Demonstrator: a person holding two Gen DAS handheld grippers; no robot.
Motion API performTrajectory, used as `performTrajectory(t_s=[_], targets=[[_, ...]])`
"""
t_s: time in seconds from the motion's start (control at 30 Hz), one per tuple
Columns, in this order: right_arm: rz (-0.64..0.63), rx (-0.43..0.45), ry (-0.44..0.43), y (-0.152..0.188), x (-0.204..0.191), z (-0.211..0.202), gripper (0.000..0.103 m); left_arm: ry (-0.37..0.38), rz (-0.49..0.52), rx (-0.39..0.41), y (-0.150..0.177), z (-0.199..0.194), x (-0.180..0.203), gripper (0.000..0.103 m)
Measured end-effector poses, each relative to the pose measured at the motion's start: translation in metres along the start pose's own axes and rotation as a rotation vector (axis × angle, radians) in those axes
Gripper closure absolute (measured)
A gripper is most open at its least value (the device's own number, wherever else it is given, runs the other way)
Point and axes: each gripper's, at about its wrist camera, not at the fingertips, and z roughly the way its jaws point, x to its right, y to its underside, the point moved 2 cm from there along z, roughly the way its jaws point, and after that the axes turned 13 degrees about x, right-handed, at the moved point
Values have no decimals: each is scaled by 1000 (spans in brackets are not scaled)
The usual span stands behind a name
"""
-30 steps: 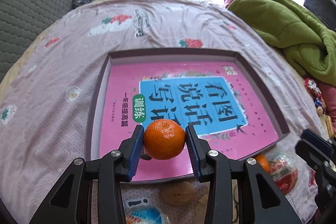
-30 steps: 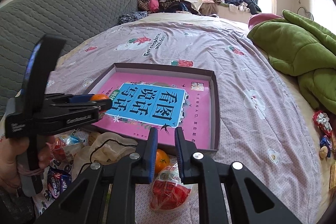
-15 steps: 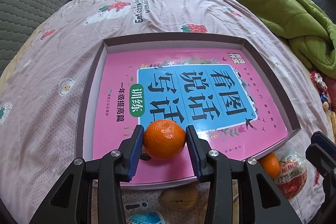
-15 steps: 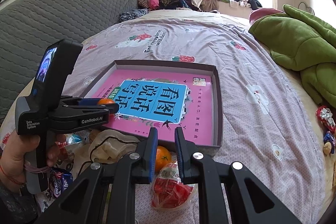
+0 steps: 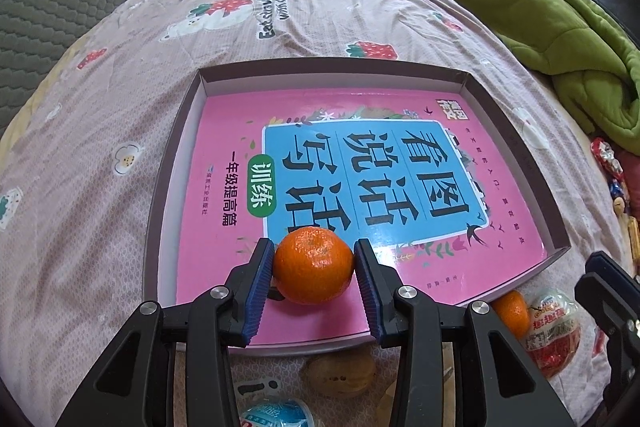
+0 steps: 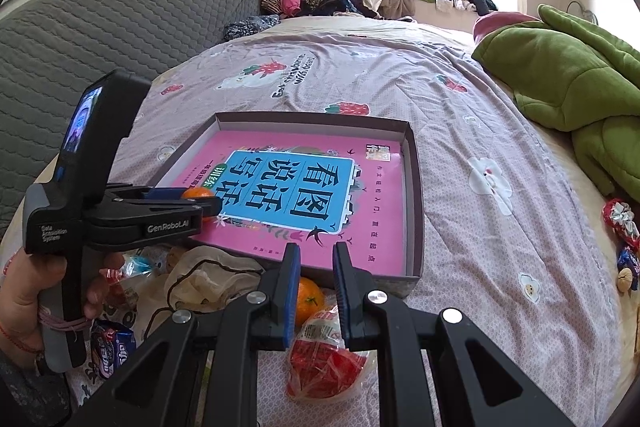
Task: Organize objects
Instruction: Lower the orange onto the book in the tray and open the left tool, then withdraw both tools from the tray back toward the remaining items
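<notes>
The bed (image 5: pixel 120 99) carries a shallow box (image 5: pixel 168 195) lined with a pink book (image 5: pixel 360 147). Above its near corner, the left tool (image 5: pixel 314 269) pinches a light, round, slippery orange (image 5: pixel 314 267) across its middle. The right tool (image 6: pixel 316 287) is pressed nearly together, empty.

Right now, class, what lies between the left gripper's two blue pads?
In the left wrist view, a tangerine sits between the left gripper pads, gripped on both sides, above the pink book in the box.

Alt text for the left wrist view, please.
The left gripper holds a tangerine over the near end of a shallow box lined with a pink book, on a bed. Another tangerine and snacks lie outside.
</notes>
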Motion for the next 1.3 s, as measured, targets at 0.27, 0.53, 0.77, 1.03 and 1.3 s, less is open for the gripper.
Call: performTrajectory(t_s=[0.27, 0.53, 0.77, 1.03, 1.3], targets=[[-19, -18, 24, -13, -1, 28, 86, -2, 0, 14, -2, -5, -2, 60], [-17, -73, 35, -7, -1, 61, 86, -4, -10, 25, -5, -6, -7, 60], [-12, -107, 34, -2, 3, 75, 86, -6, -1, 32, -4, -7, -7, 60], [7, -139, 32, 1, 8, 81, 86, -2, -5, 30, -4, -9, -6, 59], [1, -152, 39, 2, 5, 81, 70, -8, -6, 38, -2, -12, -7, 48]])
